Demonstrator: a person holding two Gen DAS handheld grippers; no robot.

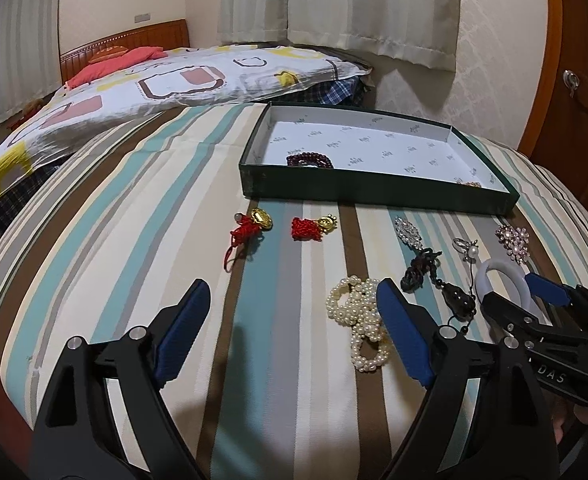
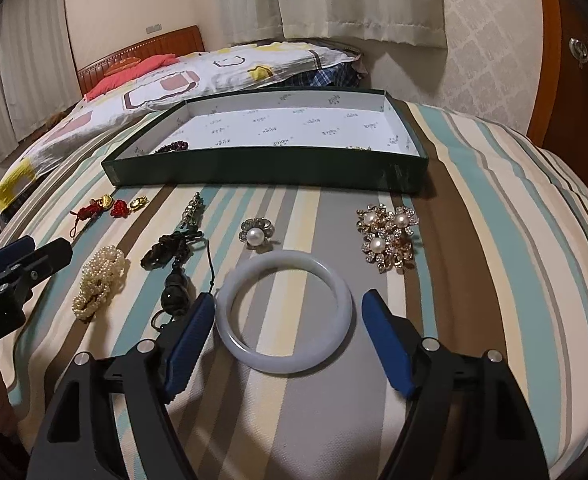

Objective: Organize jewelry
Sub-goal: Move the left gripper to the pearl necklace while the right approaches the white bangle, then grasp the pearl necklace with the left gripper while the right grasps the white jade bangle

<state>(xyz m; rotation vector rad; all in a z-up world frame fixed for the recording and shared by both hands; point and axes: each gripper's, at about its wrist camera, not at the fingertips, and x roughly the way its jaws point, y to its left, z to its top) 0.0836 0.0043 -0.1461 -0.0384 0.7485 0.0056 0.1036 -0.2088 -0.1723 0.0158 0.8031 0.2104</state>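
Note:
A shallow green box (image 1: 377, 192) (image 2: 270, 170) with a white lining lies on the striped cloth; a dark red bead bracelet (image 1: 309, 159) (image 2: 172, 146) lies inside it. My right gripper (image 2: 288, 312) is open, its fingers either side of a pale white bangle (image 2: 284, 316) (image 1: 501, 280) lying flat. My left gripper (image 1: 294, 300) is open and empty, its right finger beside a pearl bracelet (image 1: 359, 320) (image 2: 100, 280). Loose on the cloth lie two gold charms with red knots (image 1: 286, 226), a black pendant (image 2: 174, 272), a pearl ring (image 2: 256, 234) and a pearl brooch (image 2: 389, 236).
A crystal brooch (image 2: 192, 208) lies near the box front. A patterned quilt (image 1: 134, 92) covers the bed behind. A wooden cabinet (image 2: 573, 80) stands at the right. Curtains (image 1: 333, 4) hang at the back.

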